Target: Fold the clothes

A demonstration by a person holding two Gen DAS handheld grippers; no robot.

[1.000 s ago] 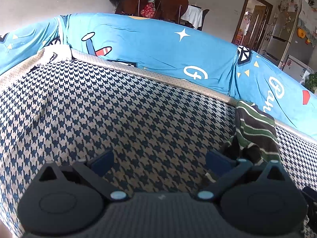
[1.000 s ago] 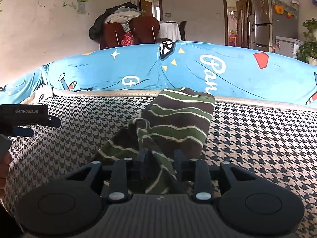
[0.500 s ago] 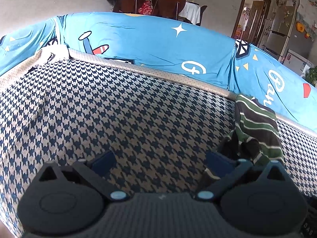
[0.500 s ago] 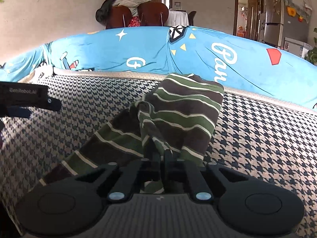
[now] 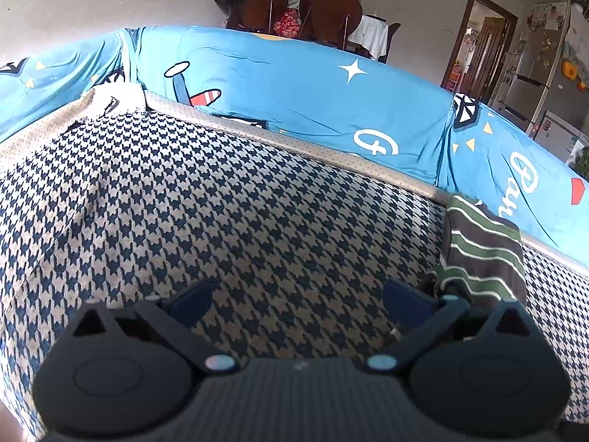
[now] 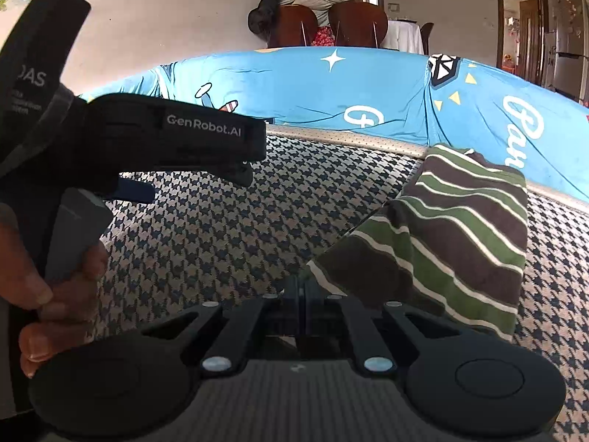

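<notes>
A green, brown and white striped garment [image 6: 456, 235] lies on the houndstooth sofa seat [image 6: 228, 228], stretched from my right gripper back to the sofa's backrest. My right gripper [image 6: 304, 287] is shut on the garment's near edge. The garment also shows at the right of the left wrist view [image 5: 482, 254]. My left gripper [image 5: 294, 300] is open and empty above the bare seat [image 5: 221, 206], left of the garment. The left gripper's body [image 6: 176, 136], held in a hand, fills the left of the right wrist view.
A blue printed cover [image 5: 313, 103] drapes the sofa backrest along the far edge. Behind it stand wooden chairs [image 5: 298, 7] with piled clothes, a doorway and a fridge [image 5: 545, 70] at the right.
My right gripper closed on the striped garment and pulled its near edge toward the left and front, spreading it flatter. The left gripper came much closer to the right one.
</notes>
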